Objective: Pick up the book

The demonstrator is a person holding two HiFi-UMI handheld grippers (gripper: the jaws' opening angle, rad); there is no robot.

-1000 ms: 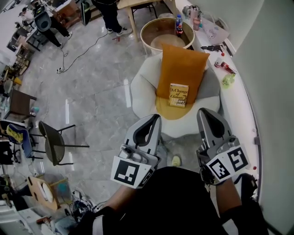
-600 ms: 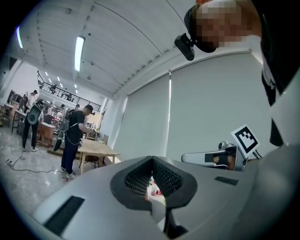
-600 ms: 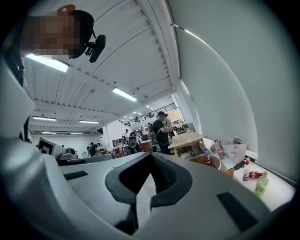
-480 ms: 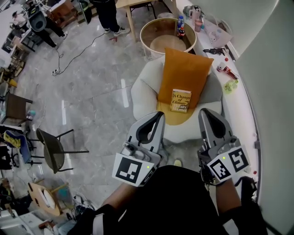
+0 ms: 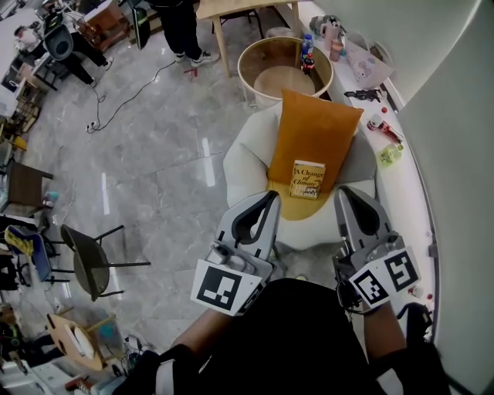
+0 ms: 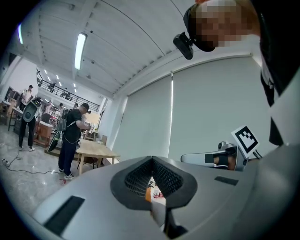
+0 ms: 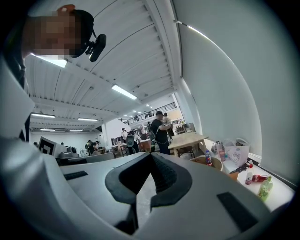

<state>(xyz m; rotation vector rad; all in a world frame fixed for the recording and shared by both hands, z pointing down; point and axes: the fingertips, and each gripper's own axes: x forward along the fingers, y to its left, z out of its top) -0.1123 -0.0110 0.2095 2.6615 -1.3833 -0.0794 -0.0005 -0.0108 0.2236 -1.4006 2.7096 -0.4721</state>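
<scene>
The book (image 5: 307, 179), yellow with dark lettering, leans upright against an orange cushion (image 5: 315, 131) on the seat of a white armchair (image 5: 248, 160). Both grippers are held level in front of the chair, short of the seat's front edge. My left gripper (image 5: 265, 202) is below and left of the book, and my right gripper (image 5: 346, 194) is below and right of it. In the left gripper view the jaws (image 6: 151, 159) meet at the tip with nothing between them. The right gripper view shows its jaws (image 7: 151, 154) closed and empty too.
A round wooden tub table (image 5: 261, 55) with a bottle (image 5: 307, 48) stands behind the armchair. A white ledge (image 5: 401, 177) with bottles and small items runs along the right wall. A dark chair (image 5: 86, 251) stands at the left. A person (image 5: 184, 23) stands by a wooden table.
Both grippers have moved forward toward the armchair together. The book and cushion now sit nearer to the gripper tips in the head view. Jaws unchanged.
</scene>
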